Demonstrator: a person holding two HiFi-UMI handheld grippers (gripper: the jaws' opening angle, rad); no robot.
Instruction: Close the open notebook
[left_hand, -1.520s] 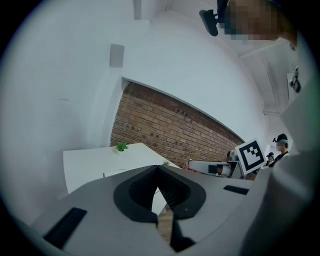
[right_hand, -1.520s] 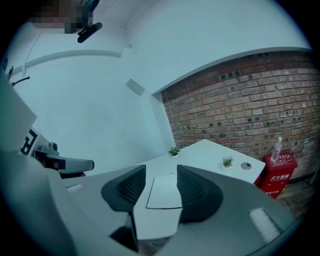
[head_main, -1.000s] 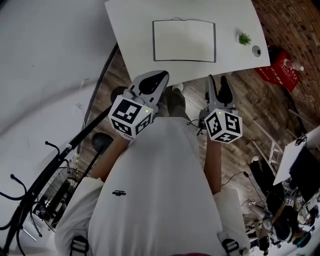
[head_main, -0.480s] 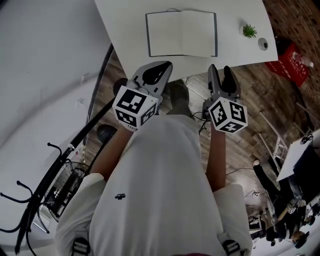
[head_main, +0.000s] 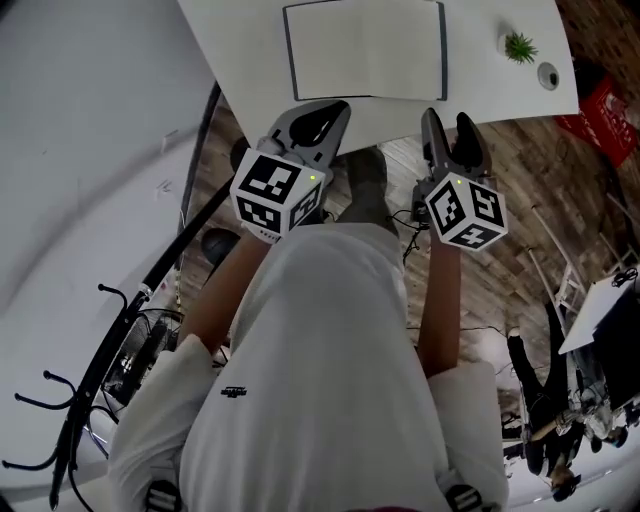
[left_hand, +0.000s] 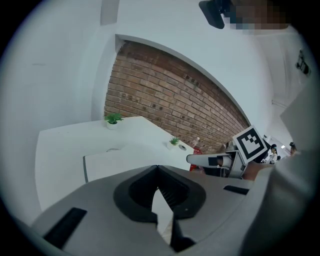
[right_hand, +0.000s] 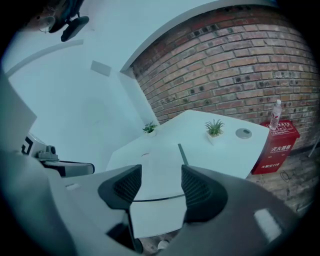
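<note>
The open notebook (head_main: 365, 50) lies flat on the white table (head_main: 250, 40), blank pages up and dark cover edges showing. Both grippers hover at the table's near edge, short of the notebook. My left gripper (head_main: 335, 110) is shut, its tips meeting with nothing between them. My right gripper (head_main: 447, 120) is open and its jaws are still opening, with nothing between them. The left gripper view has the notebook (left_hand: 120, 162) just beyond the closed tips of the left gripper (left_hand: 157, 166). In the right gripper view the notebook (right_hand: 162, 157) shows through the gap of the right gripper (right_hand: 161, 172).
A small potted plant (head_main: 520, 47) and a round grommet (head_main: 548, 75) sit at the table's right end. A red crate (head_main: 610, 100) stands on the wood floor beyond. A black rack (head_main: 120, 340) is at the left. A brick wall (right_hand: 240, 65) rises behind the table.
Both grippers have come down and forward toward the table's near edge. The right jaws stand wider apart. The notebook has not moved on the table.
</note>
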